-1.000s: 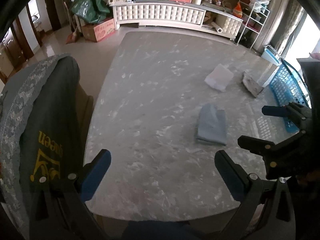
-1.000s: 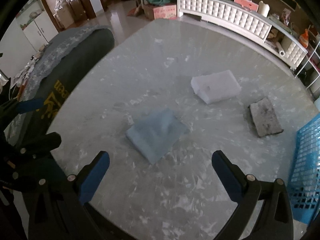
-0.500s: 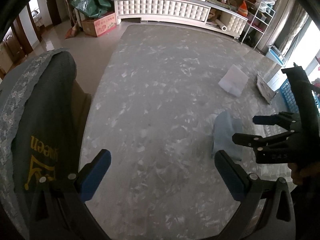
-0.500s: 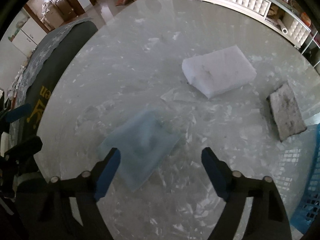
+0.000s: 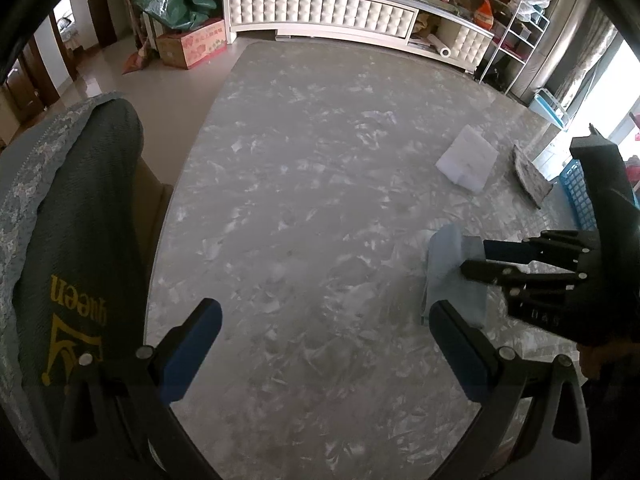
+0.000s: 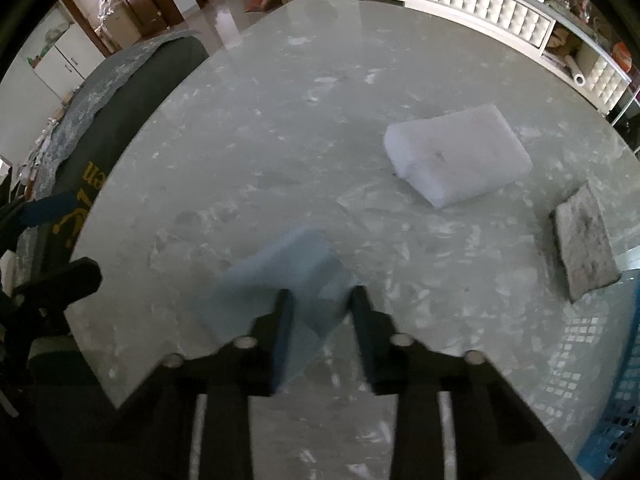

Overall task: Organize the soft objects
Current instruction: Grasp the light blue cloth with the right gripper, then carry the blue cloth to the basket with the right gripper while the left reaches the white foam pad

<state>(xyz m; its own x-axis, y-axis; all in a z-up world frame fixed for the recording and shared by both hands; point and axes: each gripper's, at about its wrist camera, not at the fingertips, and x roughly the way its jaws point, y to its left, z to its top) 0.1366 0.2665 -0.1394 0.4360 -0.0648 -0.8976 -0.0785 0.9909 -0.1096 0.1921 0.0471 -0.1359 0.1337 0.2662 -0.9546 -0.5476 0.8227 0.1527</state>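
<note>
I had the right gripper (image 6: 320, 308) down on the folded blue cloth (image 6: 288, 268), which lay on the marble tabletop (image 5: 320, 200) near my edge; its jaws had just been closing and now stood narrow with a fold of the cloth pinched between them, the pads pressing the fabric so that it bunched upward. I judged this the pick-up step of sorting the soft things, with the lift not yet begun. The left gripper (image 5: 324, 344) hung wide and held nothing, over bare marble just to the left of the cloth. The next move, as I read it, called for a straight lift, then a carry to the right toward the blue plastic basket (image 6: 616, 400) at the tabletop's right edge, keeping the loose layers from trailing or slipping out of the pinch. Farther out lay a white foam block (image 6: 460, 152) and, near the basket, a grey worn pad (image 6: 584, 240); both waited untouched, well apart from the cloth. The pad sat close beside the path to the basket, so a low sweep could drag it. A chair back draped in dark fabric (image 5: 80, 240) stood at the left edge, clear of the work, and a white cabinet (image 5: 320, 12) lined the far wall.
</note>
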